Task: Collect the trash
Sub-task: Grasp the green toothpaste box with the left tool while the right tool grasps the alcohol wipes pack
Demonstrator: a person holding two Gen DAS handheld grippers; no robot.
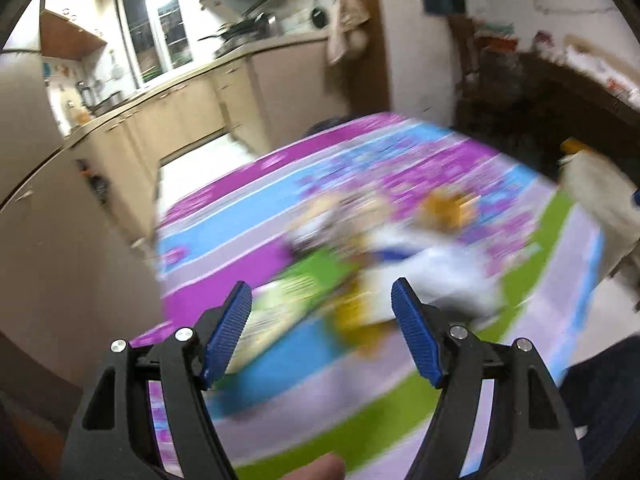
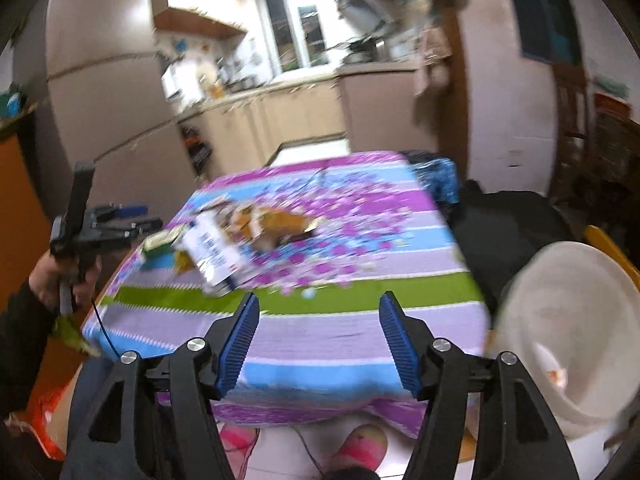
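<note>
Trash lies heaped on a table under a purple, blue and green cloth: a white-and-blue box, a green packet and an orange wrapper. My right gripper is open and empty over the table's near edge, short of the heap. A hand holds my left gripper at the table's left edge, beside the green packet. The left wrist view is blurred: my left gripper is open, with the green packet and white box just beyond its fingertips. A white bin stands at the right.
Behind the table are kitchen cabinets and a fridge. A dark bag or chair sits at the table's right side, and a blue patterned cloth hangs off its far corner. Feet in pink socks show below the table edge.
</note>
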